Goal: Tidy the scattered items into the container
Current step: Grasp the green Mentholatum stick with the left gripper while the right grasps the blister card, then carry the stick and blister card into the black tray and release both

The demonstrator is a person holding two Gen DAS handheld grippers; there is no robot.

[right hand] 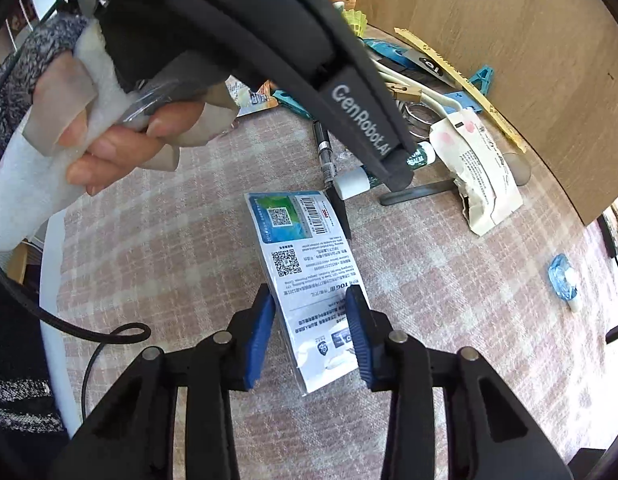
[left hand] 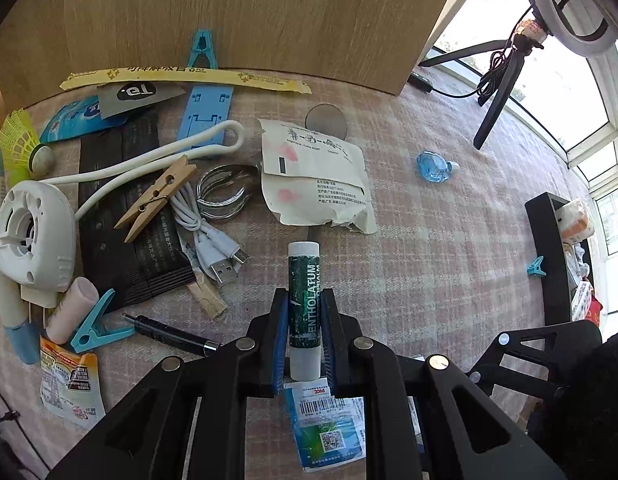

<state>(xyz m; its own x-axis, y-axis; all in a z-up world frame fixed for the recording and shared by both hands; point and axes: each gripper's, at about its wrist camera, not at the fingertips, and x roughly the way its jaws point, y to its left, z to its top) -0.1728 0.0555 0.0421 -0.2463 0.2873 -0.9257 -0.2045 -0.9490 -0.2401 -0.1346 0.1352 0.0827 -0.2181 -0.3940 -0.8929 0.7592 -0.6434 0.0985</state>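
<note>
left gripper (left hand: 305, 332) clamps lip balm tube (left hand: 304, 304) | right gripper (right hand: 311, 332) straddles packet (right hand: 305, 276)

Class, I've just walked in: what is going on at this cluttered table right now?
A person is tidying with two handheld grippers. The left gripper is shut on a green lip balm tube. The right gripper straddles a flat white packet on the checked cloth, its pads seemingly touching the edges. The black container waits off to the side.

Home room: checked tablecloth (left hand: 449, 240) strewn with household oddments, wooden panel (left hand: 269, 12), sunlit windows (left hand: 549, 92), ring light on tripod (left hand: 509, 64)
</note>
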